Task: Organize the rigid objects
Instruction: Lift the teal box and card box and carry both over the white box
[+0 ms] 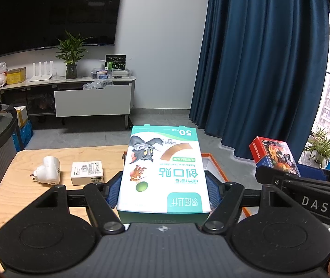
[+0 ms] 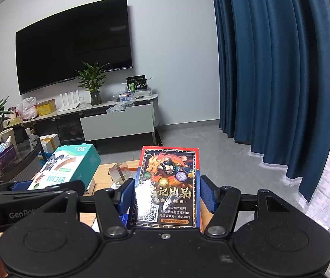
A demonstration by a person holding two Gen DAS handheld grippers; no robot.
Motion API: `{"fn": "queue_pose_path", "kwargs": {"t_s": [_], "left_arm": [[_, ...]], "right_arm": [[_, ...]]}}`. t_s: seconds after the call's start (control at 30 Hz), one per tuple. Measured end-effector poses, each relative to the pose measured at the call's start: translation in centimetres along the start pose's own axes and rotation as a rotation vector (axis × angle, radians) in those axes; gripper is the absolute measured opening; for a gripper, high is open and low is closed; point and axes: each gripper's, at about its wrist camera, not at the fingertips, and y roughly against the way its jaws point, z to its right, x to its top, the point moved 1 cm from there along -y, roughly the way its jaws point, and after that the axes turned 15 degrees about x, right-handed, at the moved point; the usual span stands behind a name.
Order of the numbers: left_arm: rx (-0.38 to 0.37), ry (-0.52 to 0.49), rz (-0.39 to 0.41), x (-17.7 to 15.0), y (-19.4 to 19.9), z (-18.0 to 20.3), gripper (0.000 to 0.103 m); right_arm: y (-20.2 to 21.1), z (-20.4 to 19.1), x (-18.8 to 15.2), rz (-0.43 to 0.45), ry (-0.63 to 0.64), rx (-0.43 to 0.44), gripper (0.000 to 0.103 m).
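Between the blue pads of the left gripper [image 1: 163, 190] sits the bandage box [image 1: 165, 169], green-edged with cartoon print, clamped flat across its width and carried above the wooden table [image 1: 7, 190]. The jaws stand about half spread, simply because the box is that wide. Over on the right, the right gripper [image 2: 166, 197] has the card box [image 2: 167, 185] pinched the same way, glossy face up, red top edge pointing away. Both boxes are held level and side by side, which looks like a carry toward the orange-rimmed tray [image 1: 213, 159] peeking out just beyond the bandage box; gripping the long sides keeps each one square for setting down. A clear plastic item shows past the card box, too blurred to name.

Left behind on the table are a white plug adapter [image 1: 48, 170] and a small white box [image 1: 86, 172], close together and untouched, likely next in line.

Beyond the table runs a grey tiled floor, then a low TV cabinet [image 1: 93, 99] under a wall-mounted television [image 1: 53, 16], a potted plant [image 1: 71, 53] on top, and deep blue curtains [image 1: 266, 58] beside a bright window.
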Motion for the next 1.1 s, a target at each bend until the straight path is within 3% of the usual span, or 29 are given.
{"fn": "queue_pose_path", "kwargs": {"t_s": [1.1], "left_arm": [[-0.004, 0.011, 0.021, 0.0, 0.6, -0.2, 0.072]], "right_arm": [[1.0, 0.1, 0.3, 0.013, 0.009, 0.005, 0.072]]}}
